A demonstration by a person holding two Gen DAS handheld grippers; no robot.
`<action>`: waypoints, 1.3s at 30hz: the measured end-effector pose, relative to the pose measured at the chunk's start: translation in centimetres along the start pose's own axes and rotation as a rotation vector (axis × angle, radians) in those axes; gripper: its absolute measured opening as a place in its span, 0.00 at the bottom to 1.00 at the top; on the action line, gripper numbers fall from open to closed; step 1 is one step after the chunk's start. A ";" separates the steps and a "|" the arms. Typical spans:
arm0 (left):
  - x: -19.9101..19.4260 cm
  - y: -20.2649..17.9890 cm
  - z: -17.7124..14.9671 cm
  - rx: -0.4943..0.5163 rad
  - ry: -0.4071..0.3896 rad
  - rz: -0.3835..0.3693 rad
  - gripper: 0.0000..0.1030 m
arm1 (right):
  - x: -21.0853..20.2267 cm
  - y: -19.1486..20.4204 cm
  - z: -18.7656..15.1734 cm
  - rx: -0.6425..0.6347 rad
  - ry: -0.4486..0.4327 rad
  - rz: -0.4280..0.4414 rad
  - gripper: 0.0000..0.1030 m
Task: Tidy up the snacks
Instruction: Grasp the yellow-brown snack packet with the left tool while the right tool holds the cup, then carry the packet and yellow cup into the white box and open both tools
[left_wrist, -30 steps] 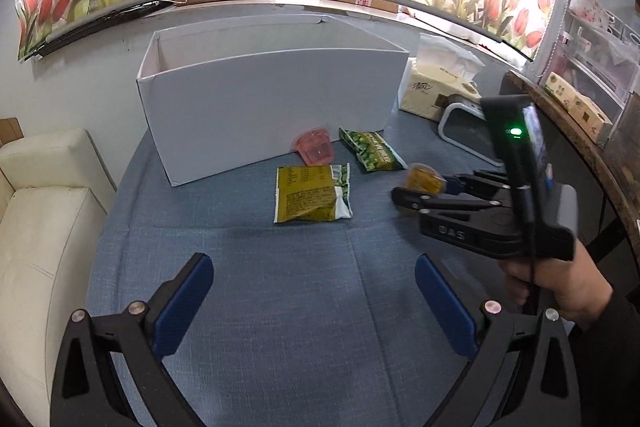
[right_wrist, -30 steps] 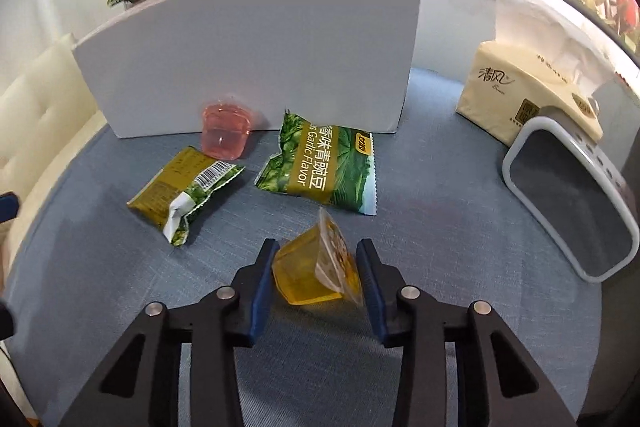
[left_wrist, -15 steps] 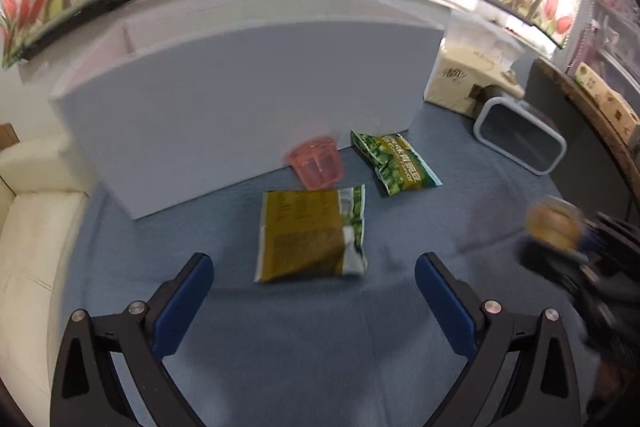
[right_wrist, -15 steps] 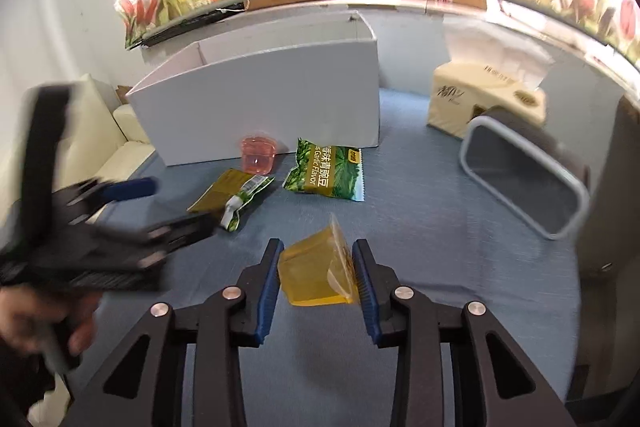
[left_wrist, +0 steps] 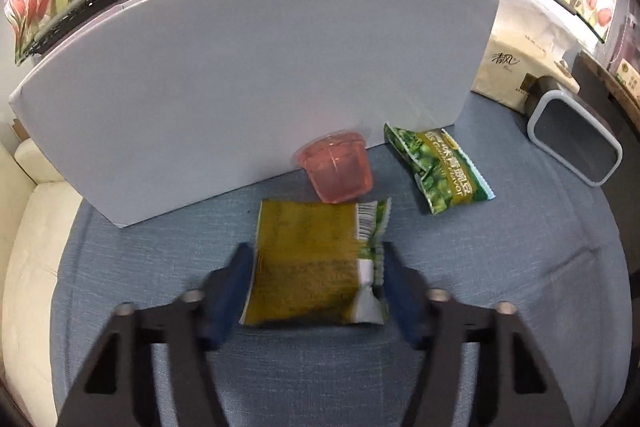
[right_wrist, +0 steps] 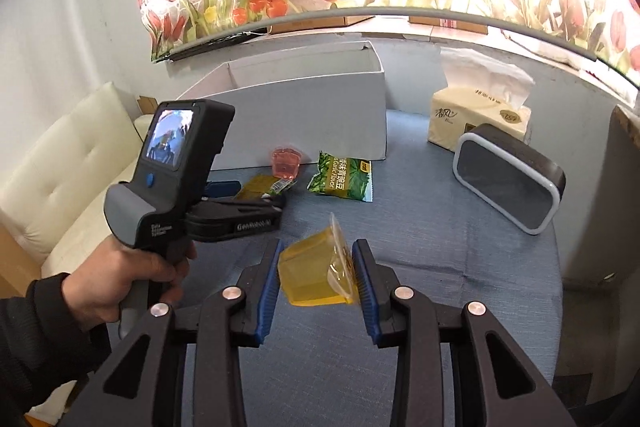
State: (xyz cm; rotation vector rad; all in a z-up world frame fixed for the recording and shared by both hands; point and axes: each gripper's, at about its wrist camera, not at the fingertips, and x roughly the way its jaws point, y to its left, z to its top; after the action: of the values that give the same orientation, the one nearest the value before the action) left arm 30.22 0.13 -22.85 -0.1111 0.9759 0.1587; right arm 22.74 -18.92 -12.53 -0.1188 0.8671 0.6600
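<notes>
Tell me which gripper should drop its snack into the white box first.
Right, probably: the right gripper holds the yellow jelly cup lifted, clamped between its pads, while the left gripper only brackets the olive packet beside the white box.

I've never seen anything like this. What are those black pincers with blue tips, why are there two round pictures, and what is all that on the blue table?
There is no robot here. A person holds a hand-held gripper in each hand, and each carries a wide-angle camera looking along its two fingers; hence two round pictures.

One picture is from the left gripper. Its blue pads sit on either side of an olive-yellow snack packet lying on the blue table; whether they pinch it yet I cannot tell.

The other is from the right gripper, closed on a yellow jelly cup. It also shows the person's left hand holding the other tool.

Also on the table: a pink jelly cup, a green pea packet, a big white box open at the top, a tissue pack and a dark lidded container.
</notes>
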 end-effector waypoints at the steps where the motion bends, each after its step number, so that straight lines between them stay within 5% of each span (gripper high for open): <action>1: -0.2 0.3 0.0 -0.008 -0.001 -0.008 0.49 | -0.1 0.2 -0.1 0.001 0.000 0.008 0.37; 6: -1.1 2.5 0.1 -0.084 0.009 -0.113 0.44 | -0.6 0.8 -0.2 -0.015 -0.004 0.006 0.37; 13: -8.0 3.8 -0.1 -0.047 -0.117 -0.169 0.44 | -1.5 1.8 0.1 -0.012 -0.026 0.010 0.37; 26: -20.7 8.2 5.3 -0.050 -0.333 -0.144 0.44 | -1.4 5.4 6.3 -0.072 -0.088 0.012 0.37; 39: -18.4 9.7 13.8 -0.057 -0.277 -0.151 0.44 | 3.2 5.6 17.9 -0.049 -0.153 -0.018 0.37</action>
State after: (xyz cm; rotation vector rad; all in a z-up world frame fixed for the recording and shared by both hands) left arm 29.55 10.36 -0.09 -0.2093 0.6836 0.0607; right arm 32.97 -6.55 -2.32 -0.1188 0.7023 0.6645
